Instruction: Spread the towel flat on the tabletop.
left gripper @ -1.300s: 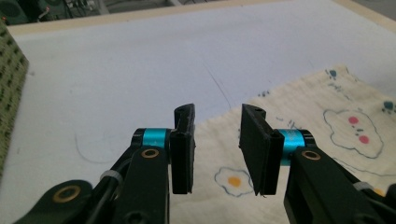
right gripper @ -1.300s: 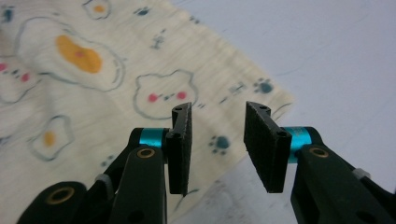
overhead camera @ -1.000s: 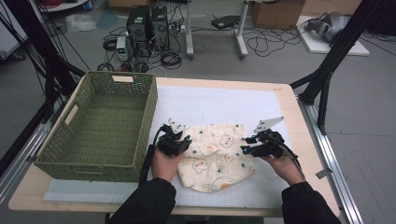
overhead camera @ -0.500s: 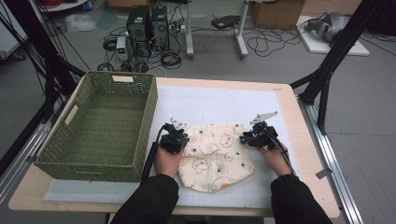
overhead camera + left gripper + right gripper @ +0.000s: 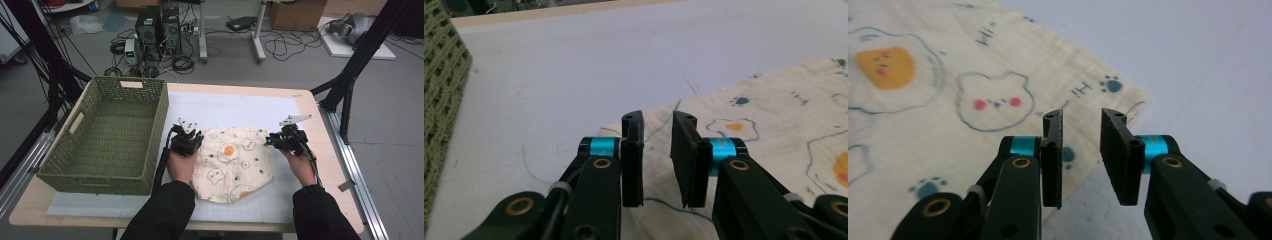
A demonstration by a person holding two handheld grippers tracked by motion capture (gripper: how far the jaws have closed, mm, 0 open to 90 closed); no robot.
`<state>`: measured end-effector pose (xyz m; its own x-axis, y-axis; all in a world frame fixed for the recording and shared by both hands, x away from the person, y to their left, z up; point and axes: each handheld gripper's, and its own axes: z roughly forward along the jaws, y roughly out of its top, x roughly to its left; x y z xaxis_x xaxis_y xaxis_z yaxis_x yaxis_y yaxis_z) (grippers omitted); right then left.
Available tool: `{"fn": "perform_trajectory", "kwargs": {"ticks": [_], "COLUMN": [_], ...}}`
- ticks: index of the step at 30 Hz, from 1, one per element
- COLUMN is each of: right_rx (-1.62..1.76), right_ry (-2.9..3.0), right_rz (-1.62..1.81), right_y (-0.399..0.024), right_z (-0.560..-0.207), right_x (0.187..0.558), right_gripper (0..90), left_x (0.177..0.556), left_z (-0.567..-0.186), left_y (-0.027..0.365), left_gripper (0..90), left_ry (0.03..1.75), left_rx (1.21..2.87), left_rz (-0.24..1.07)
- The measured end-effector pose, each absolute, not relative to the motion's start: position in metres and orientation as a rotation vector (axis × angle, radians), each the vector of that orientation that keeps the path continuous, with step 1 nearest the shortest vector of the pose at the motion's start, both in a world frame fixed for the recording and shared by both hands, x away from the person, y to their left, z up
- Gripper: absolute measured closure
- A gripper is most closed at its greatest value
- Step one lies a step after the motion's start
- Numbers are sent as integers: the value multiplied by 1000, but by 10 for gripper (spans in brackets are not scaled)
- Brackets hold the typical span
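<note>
A cream cloth (image 5: 232, 165) printed with fried eggs and bears lies flat on the white mat (image 5: 225, 107). My left gripper (image 5: 192, 138) rests at the cloth's far left corner and my right gripper (image 5: 270, 141) at its far right corner. In the left gripper view the jaws (image 5: 656, 120) stand slightly apart over the cloth's corner (image 5: 774, 115), with nothing between the pads. The right gripper (image 5: 1082, 117) likewise hovers over the cloth's edge (image 5: 948, 100) with an empty gap. Both pairs of jaws have just been opening.
A green woven basket (image 5: 107, 132) stands at the table's left, close to my left hand, and its wall (image 5: 441, 75) appears in the left gripper view. The wooden table edge (image 5: 330, 165) runs to the right. Cables and computer cases lie on the floor beyond.
The right gripper moved a little toward the far side of the table. The cloth, bunched before, now lies flatter with a straighter far edge. Both grippers have let go of its corners.
</note>
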<state>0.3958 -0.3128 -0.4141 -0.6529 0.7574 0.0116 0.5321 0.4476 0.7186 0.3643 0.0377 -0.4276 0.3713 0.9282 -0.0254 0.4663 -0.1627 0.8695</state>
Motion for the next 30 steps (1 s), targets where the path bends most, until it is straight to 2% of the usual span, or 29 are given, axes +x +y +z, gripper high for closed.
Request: {"fn": "perform_trajectory", "kwargs": {"ticks": [6,14,18,21,24,28,30], "right_rx": [1001,887,824,795,785,773,765], "right_ry": [2454,2532,2615,2646,2672,2709,2716], "right_rz": [1077,1136,1204,1178,1167,1114,1097], "right_y": [-311,-308,-305,-302,-298,-290,-287], "right_z": [-408,-412,-420,-426,-430,-435,-437], "right_x": [370,316,295,284,281,284,287], "right_gripper": [625,578,509,515,532,641,696], "left_x": [347,311,292,279,272,275,276], "left_z": [-418,-417,-425,-427,-429,-439,-442], "left_y": [40,44,45,43,40,38,39], "left_gripper": [723,709,693,632,631,714,748], "left_ry": [1159,1068,1055,1035,1007,1018,991], "left_rx": [1796,1841,1899,1942,2021,2126,2133], "left_rz": [669,634,591,560,569,475,473]}}
